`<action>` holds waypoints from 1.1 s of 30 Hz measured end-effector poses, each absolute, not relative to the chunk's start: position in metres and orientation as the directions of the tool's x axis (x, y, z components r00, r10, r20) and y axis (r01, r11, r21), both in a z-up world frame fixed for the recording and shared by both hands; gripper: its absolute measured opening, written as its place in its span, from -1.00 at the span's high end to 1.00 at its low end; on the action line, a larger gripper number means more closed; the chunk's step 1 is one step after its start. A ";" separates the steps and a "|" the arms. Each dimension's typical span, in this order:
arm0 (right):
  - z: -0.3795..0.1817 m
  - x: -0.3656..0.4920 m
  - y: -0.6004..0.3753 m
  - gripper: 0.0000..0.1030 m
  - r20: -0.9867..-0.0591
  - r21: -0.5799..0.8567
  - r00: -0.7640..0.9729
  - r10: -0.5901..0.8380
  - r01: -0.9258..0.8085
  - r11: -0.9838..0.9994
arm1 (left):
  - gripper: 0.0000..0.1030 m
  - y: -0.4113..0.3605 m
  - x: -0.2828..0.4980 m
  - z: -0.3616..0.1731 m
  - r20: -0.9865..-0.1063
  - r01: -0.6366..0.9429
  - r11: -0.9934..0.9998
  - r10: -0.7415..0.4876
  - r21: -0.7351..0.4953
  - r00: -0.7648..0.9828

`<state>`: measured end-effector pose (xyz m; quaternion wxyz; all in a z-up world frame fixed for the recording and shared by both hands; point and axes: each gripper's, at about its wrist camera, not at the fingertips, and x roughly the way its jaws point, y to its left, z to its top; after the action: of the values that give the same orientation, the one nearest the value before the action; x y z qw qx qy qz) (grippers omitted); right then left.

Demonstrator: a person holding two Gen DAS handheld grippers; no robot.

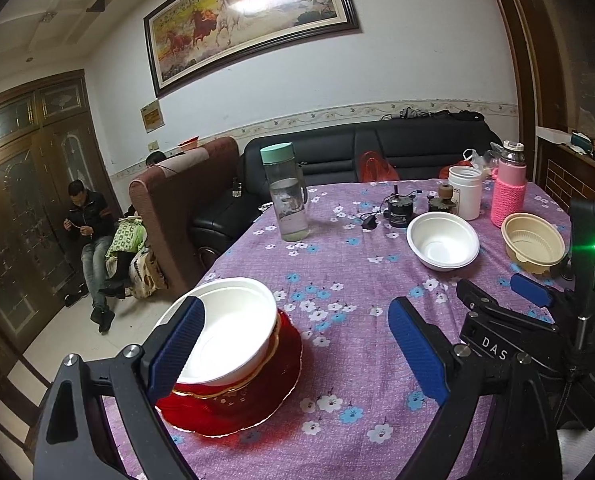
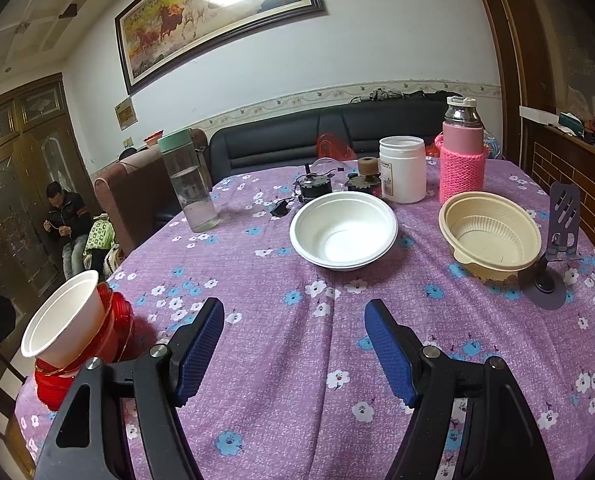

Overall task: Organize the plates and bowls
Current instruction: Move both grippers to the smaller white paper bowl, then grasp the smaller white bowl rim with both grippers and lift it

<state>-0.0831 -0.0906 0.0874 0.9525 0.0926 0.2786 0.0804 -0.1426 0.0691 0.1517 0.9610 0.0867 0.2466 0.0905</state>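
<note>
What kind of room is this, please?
Most likely a home living room used for meals: a black sofa behind the table with a floral tablecloth, and a framed horse painting on the wall.

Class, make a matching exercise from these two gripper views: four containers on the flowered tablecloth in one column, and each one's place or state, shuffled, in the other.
1. white bowl
2. beige bowl
3. stacked white bowl
4. clear bottle

A. sits on the red plates
B. alone, mid-table
C. green lid, little water
D. beside the pink-sleeved bottle

Pairs: 1-B, 2-D, 3-A, 4-C
</note>
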 end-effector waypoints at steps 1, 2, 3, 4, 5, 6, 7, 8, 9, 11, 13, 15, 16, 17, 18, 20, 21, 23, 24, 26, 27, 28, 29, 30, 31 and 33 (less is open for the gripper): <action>0.087 -0.081 -0.092 -0.50 -0.518 0.221 0.831 0.202 -0.098 0.970 | -0.80 0.068 -0.141 0.151 -0.461 -0.128 0.969 0.214 0.212 0.861; 0.086 -0.079 -0.094 -0.50 -0.522 0.221 0.829 0.199 -0.094 0.971 | -0.80 0.067 -0.139 0.151 -0.464 -0.124 0.969 0.212 0.212 0.860; 0.085 -0.078 -0.095 -0.50 -0.525 0.222 0.828 0.197 -0.090 0.971 | -0.80 0.068 -0.138 0.150 -0.467 -0.121 0.970 0.209 0.211 0.859; 0.085 -0.077 -0.096 -0.50 -0.528 0.223 0.827 0.196 -0.087 0.971 | -0.80 0.066 -0.134 0.149 -0.474 -0.115 0.971 0.205 0.212 0.857; 0.084 -0.075 -0.097 -0.50 -0.531 0.224 0.825 0.193 -0.083 0.971 | -0.80 0.065 -0.132 0.148 -0.479 -0.110 0.971 0.202 0.212 0.855; 0.083 -0.073 -0.099 -0.50 -0.533 0.223 0.824 0.190 -0.080 0.972 | -0.80 0.065 -0.130 0.147 -0.482 -0.107 0.971 0.199 0.213 0.853; 0.083 -0.071 -0.100 -0.50 -0.535 0.222 0.824 0.186 -0.076 0.972 | -0.80 0.064 -0.127 0.146 -0.486 -0.101 0.972 0.196 0.214 0.852; 0.083 -0.069 -0.103 -0.50 -0.537 0.221 0.824 0.180 -0.069 0.973 | -0.80 0.062 -0.123 0.146 -0.491 -0.094 0.972 0.191 0.215 0.850; 0.083 -0.068 -0.105 -0.50 -0.537 0.220 0.825 0.176 -0.065 0.973 | -0.80 0.060 -0.120 0.147 -0.493 -0.086 0.972 0.185 0.217 0.850; 0.086 -0.064 -0.113 -0.50 -0.528 0.215 0.835 0.158 -0.048 0.975 | -0.80 0.055 -0.108 0.156 -0.489 -0.057 0.972 0.165 0.228 0.857; 0.091 -0.061 -0.121 -0.50 -0.513 0.218 0.847 0.136 -0.024 0.976 | -0.80 0.054 -0.095 0.174 -0.471 -0.048 0.976 0.146 0.212 0.870; 0.100 -0.054 -0.133 -0.50 -0.497 0.231 0.861 0.112 0.007 0.973 | -0.80 0.054 -0.079 0.192 -0.461 -0.036 0.983 0.117 0.180 0.880; 0.105 -0.051 -0.139 -0.50 -0.487 0.238 0.868 0.098 0.024 0.971 | -0.80 0.054 -0.073 0.197 -0.464 -0.025 0.986 0.101 0.168 0.880; 0.110 -0.046 -0.145 -0.50 -0.476 0.247 0.876 0.083 0.043 0.968 | -0.81 0.054 -0.061 0.205 -0.474 -0.008 0.989 0.077 0.146 0.877; 0.114 -0.042 -0.150 -0.50 -0.468 0.256 0.881 0.074 0.055 0.965 | -0.81 0.053 -0.047 0.210 -0.483 0.004 0.991 0.061 0.131 0.874; 0.118 -0.033 -0.158 -0.50 -0.457 0.276 0.888 0.062 0.076 0.958 | -0.81 0.050 -0.026 0.210 -0.498 0.007 0.992 0.059 0.129 0.865; 0.118 -0.026 -0.161 -0.50 -0.459 0.287 0.887 0.060 0.084 0.954 | -0.81 0.049 -0.015 0.209 -0.510 0.009 0.991 0.060 0.132 0.858; 0.114 -0.011 -0.164 -0.50 -0.477 0.314 0.876 0.073 0.092 0.945 | -0.81 0.045 0.014 0.200 -0.567 0.010 0.993 0.060 0.120 0.821; 0.111 -0.003 -0.166 -0.50 -0.489 0.336 0.868 0.087 0.095 0.937 | -0.81 0.044 0.030 0.193 -0.605 0.017 0.996 0.042 0.092 0.795; 0.100 0.015 -0.168 -0.50 -0.519 0.393 0.844 0.132 0.099 0.914 | -0.81 0.043 0.054 0.180 -0.664 0.037 0.999 -0.006 0.032 0.748; 0.093 0.023 -0.167 -0.50 -0.538 0.417 0.829 0.155 0.101 0.903 | -0.81 0.042 0.066 0.173 -0.689 0.040 0.999 -0.025 0.006 0.724; 0.086 0.032 -0.167 -0.50 -0.557 0.437 0.812 0.174 0.109 0.893 | -0.81 0.041 0.082 0.163 -0.719 0.035 0.999 -0.039 -0.020 0.694; 0.077 0.040 -0.166 -0.50 -0.583 0.455 0.790 0.190 0.124 0.882 | -0.81 0.041 0.091 0.156 -0.730 0.030 0.999 -0.043 -0.031 0.682; 0.071 0.044 -0.166 -0.50 -0.597 0.460 0.779 0.193 0.135 0.878 | -0.80 0.038 0.102 0.149 -0.740 0.027 0.999 -0.043 -0.034 0.671; 0.063 0.049 -0.166 -0.50 -0.616 0.464 0.763 0.195 0.151 0.873 | -0.80 0.036 0.110 0.143 -0.746 0.025 0.999 -0.034 -0.023 0.665; 0.052 0.054 -0.165 -0.50 -0.633 0.461 0.748 0.197 0.160 0.873 | -0.80 0.028 0.124 0.131 -0.752 0.025 1.000 -0.016 0.001 0.659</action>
<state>0.0535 -0.1648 0.0524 0.9004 0.2519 0.3546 0.0104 0.1237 0.0282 0.1313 0.9107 0.0055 0.4129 -0.0114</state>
